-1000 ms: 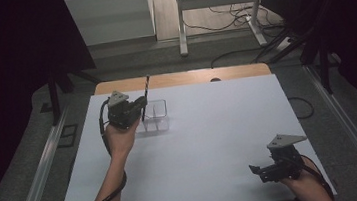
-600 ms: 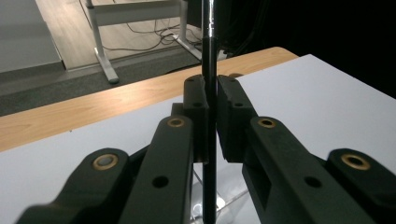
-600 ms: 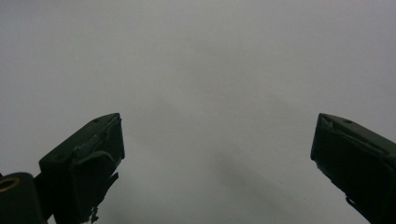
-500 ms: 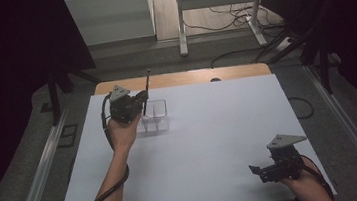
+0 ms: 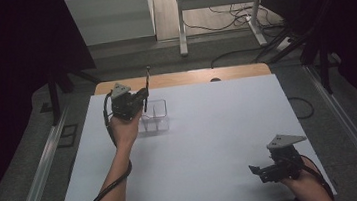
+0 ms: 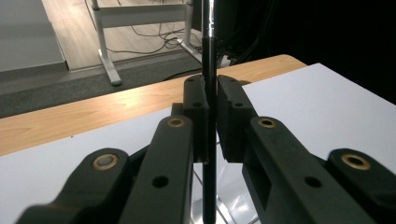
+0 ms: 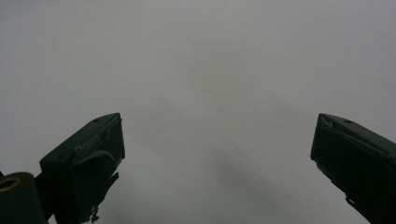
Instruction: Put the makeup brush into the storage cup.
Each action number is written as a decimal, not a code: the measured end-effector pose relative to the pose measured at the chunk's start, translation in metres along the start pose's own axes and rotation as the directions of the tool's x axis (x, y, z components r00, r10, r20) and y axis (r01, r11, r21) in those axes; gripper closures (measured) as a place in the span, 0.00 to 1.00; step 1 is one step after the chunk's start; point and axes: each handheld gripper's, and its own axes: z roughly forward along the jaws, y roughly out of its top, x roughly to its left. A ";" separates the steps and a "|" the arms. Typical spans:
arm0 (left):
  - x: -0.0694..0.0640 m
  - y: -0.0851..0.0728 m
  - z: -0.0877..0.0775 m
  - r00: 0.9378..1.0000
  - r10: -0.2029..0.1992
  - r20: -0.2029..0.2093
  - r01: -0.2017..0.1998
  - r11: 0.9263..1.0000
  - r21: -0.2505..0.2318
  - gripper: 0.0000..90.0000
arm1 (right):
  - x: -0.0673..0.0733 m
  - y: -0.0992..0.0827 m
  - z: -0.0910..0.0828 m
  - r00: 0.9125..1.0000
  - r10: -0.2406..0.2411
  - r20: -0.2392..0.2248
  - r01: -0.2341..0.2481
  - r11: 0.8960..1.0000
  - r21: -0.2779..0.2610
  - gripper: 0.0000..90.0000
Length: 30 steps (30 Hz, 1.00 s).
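My left gripper (image 5: pixel 142 98) is at the back left of the white table, shut on a thin dark rod (image 5: pixel 147 86) that stands nearly upright. In the left gripper view the rod (image 6: pixel 208 70) runs straight up between the two closed jaws, and my left gripper (image 6: pixel 209 112) pinches it. Its lower end reaches down over a clear plastic box (image 5: pixel 154 117) with a divider. My right gripper (image 5: pixel 257 171) rests near the front right corner, jaws wide apart. In the right gripper view my right gripper (image 7: pixel 217 154) has nothing but bare white surface between its jaws.
The white table top (image 5: pixel 219 126) lies on a wooden board (image 5: pixel 189 77) that shows at the back edge. Behind it are a grey floor, a white desk frame (image 5: pixel 217 11) and loose cables. Metal rails (image 5: pixel 43 170) run along both sides.
The left hand has shifted slightly toward the back with the rod, which stands a little more upright. The right gripper has stayed put.
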 end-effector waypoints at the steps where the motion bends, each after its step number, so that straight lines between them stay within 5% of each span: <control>1: 0.000 0.000 0.001 1.000 0.000 0.001 0.000 1.000 0.001 0.93 | 0.000 0.000 0.000 1.000 -0.002 -0.001 0.002 1.000 -0.001 0.03; 30: 0.010 -0.021 0.010 1.000 -0.016 -0.017 0.016 1.000 0.025 0.93 | 0.000 0.000 0.001 1.000 -0.012 -0.005 0.012 1.000 0.009 0.04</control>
